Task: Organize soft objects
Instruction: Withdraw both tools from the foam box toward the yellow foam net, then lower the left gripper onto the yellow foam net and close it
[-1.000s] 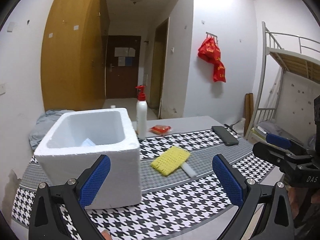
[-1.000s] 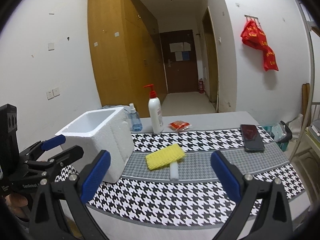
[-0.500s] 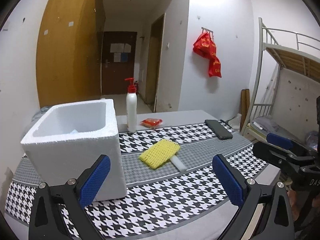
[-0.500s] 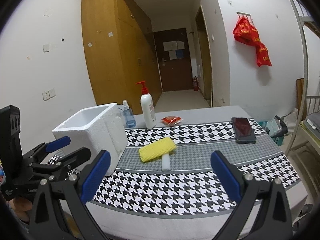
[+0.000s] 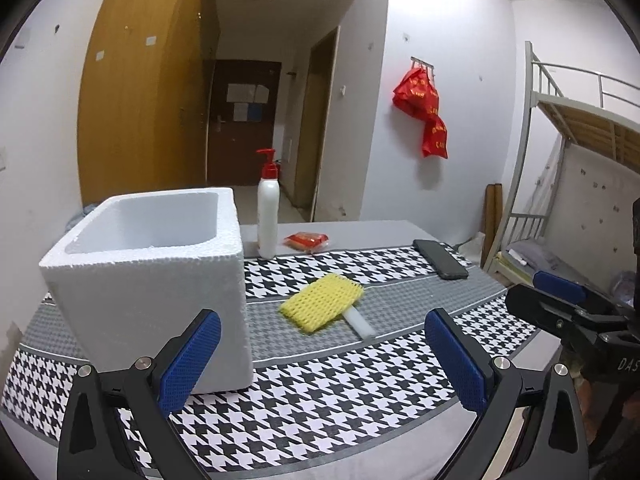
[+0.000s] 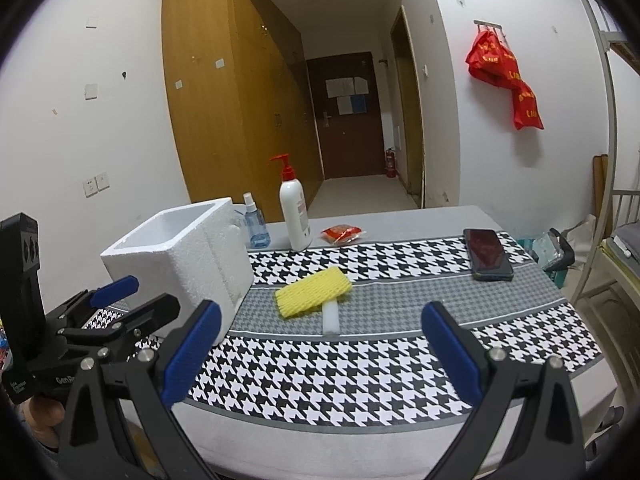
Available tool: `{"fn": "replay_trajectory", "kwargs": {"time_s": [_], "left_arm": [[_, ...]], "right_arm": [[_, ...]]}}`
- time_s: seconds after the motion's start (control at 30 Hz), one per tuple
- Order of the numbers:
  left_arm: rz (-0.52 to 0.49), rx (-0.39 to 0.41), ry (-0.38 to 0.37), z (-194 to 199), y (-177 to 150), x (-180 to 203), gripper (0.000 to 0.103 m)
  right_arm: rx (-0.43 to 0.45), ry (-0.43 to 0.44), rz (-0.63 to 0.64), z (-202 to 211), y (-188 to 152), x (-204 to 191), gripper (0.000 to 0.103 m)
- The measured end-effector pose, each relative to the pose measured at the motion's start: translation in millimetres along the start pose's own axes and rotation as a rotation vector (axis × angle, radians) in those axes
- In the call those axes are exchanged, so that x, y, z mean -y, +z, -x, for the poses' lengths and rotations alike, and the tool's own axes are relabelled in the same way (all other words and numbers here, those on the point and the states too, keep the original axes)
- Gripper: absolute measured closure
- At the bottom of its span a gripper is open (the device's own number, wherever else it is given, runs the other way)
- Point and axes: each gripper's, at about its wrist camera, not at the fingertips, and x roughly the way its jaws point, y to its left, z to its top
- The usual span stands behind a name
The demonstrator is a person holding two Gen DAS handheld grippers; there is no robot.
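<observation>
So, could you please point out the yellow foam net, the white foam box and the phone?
yellow foam net (image 6: 313, 291), right wrist view, middle of its top.
white foam box (image 5: 152, 304), left wrist view, front wall.
phone (image 6: 489, 254), right wrist view, screen centre.

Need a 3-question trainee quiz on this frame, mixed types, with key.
1. True or false: the yellow foam net lies inside the white foam box.
2. What rests partly under the net? A) white foam strip B) phone C) pump bottle
3. Fill in: both the left gripper and the right gripper are ____.

Key: 1 false, it lies on the tablecloth; 2 A; 3 open.
</observation>
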Motion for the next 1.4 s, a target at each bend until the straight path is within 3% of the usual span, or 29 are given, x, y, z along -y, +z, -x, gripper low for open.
{"fn": "replay_trajectory", "kwargs": {"time_s": [0.73,1.4], "left_arm": [[-0.03,-0.082,-0.044,-52.6,4.1,18.5,0.001],[-0.065,-0.157,0.016,-103.6,10.2,24.3,0.001]], "right_arm": [[-0.035,-0.025,-0.043,-25.5,-5.6,29.9,0.002],[-0.105,-0.03,-0.046,-72.7,-9.9,62.4,0.002]]}}
